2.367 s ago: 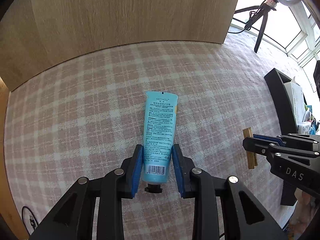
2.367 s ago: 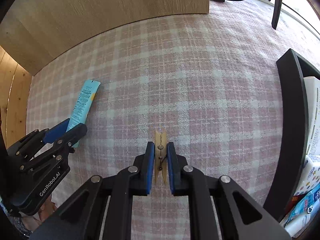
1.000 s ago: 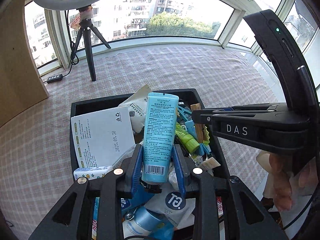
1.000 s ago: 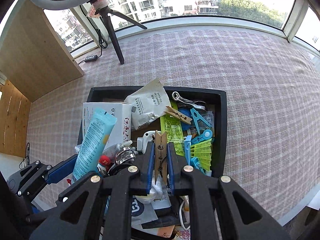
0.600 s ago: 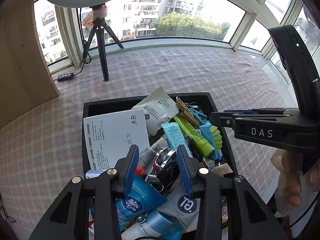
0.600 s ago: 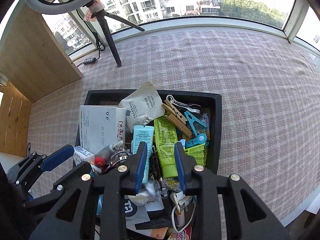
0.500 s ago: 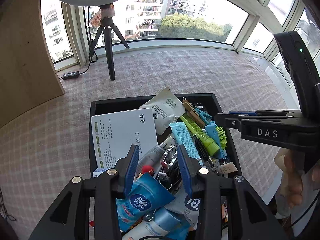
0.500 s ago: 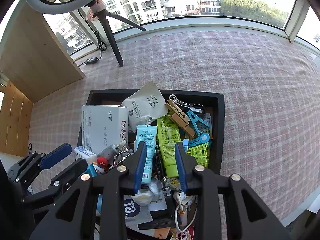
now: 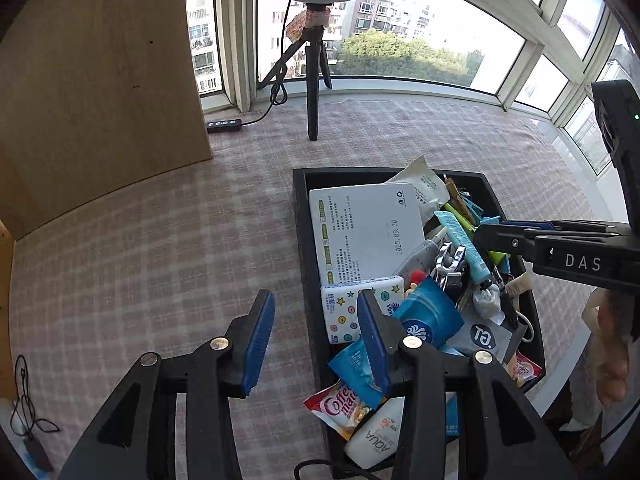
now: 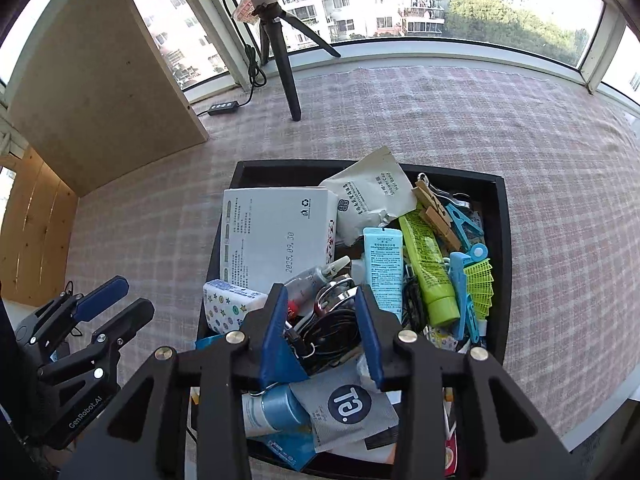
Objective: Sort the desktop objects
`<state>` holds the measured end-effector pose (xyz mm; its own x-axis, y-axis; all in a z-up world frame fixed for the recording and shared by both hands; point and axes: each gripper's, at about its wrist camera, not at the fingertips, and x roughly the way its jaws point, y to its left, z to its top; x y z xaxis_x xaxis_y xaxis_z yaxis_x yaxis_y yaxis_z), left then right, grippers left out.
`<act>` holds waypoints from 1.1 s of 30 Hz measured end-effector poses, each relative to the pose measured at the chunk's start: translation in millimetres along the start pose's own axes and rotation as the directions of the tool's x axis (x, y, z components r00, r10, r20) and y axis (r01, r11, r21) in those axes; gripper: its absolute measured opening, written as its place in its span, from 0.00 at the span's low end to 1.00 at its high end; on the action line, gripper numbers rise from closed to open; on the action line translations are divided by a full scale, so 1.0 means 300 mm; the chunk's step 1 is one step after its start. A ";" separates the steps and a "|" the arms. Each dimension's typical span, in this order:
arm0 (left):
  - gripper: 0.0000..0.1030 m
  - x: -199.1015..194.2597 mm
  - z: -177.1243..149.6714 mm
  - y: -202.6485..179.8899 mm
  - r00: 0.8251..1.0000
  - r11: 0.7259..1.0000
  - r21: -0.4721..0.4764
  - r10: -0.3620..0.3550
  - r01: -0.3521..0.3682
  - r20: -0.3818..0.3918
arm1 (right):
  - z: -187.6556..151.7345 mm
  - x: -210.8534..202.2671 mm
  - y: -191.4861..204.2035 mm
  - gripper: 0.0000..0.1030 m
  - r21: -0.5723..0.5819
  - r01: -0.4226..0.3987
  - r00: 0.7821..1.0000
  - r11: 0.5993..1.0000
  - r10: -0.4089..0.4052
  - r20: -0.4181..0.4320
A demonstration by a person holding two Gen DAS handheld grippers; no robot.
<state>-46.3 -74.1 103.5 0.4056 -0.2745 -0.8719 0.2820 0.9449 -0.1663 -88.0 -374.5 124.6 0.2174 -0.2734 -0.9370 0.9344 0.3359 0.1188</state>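
Jaws of left gripper and right gripper are spread, empty. Blue tube lies in overfilled black tray, 12 o'clock of right gripper; heaped items could be snagged.

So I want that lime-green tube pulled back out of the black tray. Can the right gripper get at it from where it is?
Probably yes: the lime-green tube lies on top of the pile in the black tray, just ahead-right of the open right gripper; a blue plastic clip crowds its right side.
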 end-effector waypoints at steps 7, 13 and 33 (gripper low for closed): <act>0.57 -0.098 -0.141 0.247 0.999 0.999 -0.031 0.040 -0.040 0.018 | -0.123 0.044 0.280 0.43 -0.045 -0.015 1.000 0.999 0.015 -0.001; 0.57 -0.163 -0.267 0.450 0.997 0.993 -0.100 0.065 -0.062 0.028 | -0.247 0.109 0.512 0.45 -0.107 -0.020 1.000 0.994 0.020 -0.002; 0.65 -0.173 -0.562 0.836 0.988 0.957 -0.243 0.151 -0.156 -0.039 | -0.446 0.253 0.886 0.61 -0.194 0.036 0.999 0.980 -0.043 -0.033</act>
<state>-143.2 207.1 29.2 0.4097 -0.1215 -0.9041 -0.0046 0.9908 -0.1352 139.2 -185.5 41.2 0.1678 -0.2582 -0.9514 0.8693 0.4940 0.0193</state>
